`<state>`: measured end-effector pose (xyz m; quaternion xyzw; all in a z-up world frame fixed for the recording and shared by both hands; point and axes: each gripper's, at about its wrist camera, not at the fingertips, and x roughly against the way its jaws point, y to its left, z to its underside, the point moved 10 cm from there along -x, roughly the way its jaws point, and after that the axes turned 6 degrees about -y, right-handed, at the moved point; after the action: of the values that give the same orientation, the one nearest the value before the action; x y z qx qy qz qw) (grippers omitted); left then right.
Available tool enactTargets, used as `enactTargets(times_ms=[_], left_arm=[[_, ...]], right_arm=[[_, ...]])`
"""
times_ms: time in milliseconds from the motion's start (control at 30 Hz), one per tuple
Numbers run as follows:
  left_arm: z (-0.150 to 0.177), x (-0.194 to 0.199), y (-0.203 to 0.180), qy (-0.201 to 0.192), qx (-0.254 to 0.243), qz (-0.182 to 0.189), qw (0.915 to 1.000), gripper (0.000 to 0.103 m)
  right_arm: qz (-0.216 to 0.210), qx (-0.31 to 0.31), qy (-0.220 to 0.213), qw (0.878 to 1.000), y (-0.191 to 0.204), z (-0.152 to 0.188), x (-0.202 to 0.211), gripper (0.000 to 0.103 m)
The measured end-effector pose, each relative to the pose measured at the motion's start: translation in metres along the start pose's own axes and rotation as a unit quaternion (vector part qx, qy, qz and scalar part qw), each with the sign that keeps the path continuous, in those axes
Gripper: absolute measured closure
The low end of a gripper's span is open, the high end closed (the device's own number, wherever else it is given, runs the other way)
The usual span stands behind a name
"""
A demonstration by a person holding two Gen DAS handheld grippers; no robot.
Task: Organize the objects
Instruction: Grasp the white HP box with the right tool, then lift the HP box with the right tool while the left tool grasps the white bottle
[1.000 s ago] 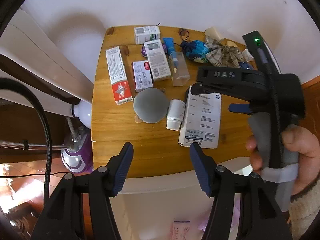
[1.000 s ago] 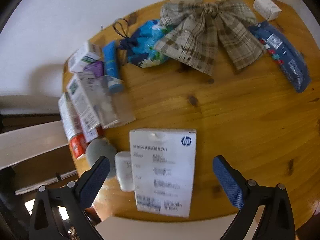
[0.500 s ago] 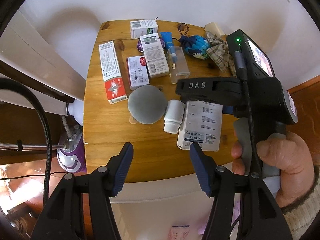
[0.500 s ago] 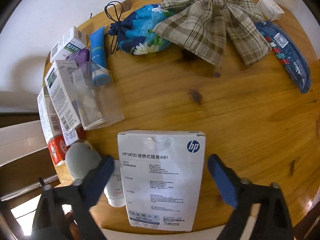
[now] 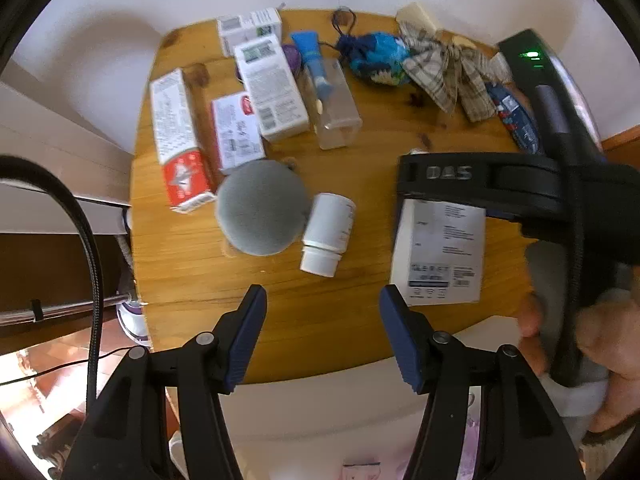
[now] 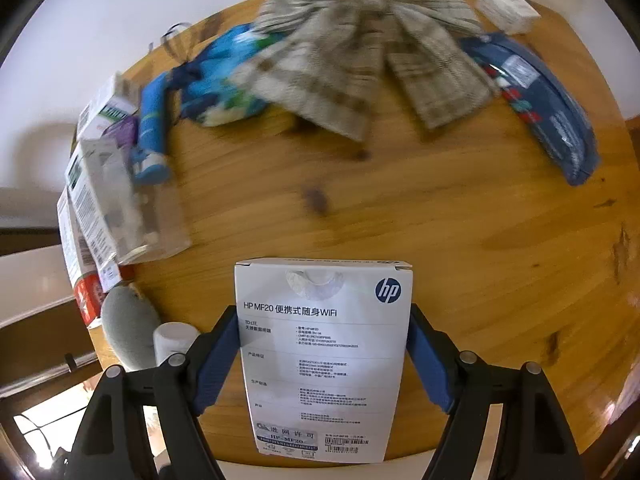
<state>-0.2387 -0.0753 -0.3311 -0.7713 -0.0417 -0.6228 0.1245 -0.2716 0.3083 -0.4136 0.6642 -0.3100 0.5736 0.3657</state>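
At the surface's [image 6: 480,240] near edge, right claw [image 6: 324,360] is clamping the HP WiFi box [image 6: 324,360]; left claw [image 5: 322,328] is idling wide. Next, likely: lifting and relocating it.

Varnished, glossy pine table [image 6: 460,216] (knots visible); matt white cardboard box [image 6: 324,360], lower centre; woven plaid cloth bow [image 6: 360,52], top; grey felt-like disc [image 5: 262,208]; smooth white plastic bottle [image 5: 328,232].
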Motion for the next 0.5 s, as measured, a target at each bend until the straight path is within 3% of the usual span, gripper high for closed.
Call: enactTargets(times_ms=[267,500], left_arm=[[-0.006,-0.031,-0.009,0.052,0.017,0.025,0.9982,0.04],[-0.016,-0.046,-0.007,0.065,0.037,0.024,0.9969,0.04]], right_arm=[[-0.013,-0.023,0.001,1.0,-0.033,0.005,0.006,0.023],[-0.025,-0.027,0.003,0.999,-0.051,0.015,0.008,0.023]])
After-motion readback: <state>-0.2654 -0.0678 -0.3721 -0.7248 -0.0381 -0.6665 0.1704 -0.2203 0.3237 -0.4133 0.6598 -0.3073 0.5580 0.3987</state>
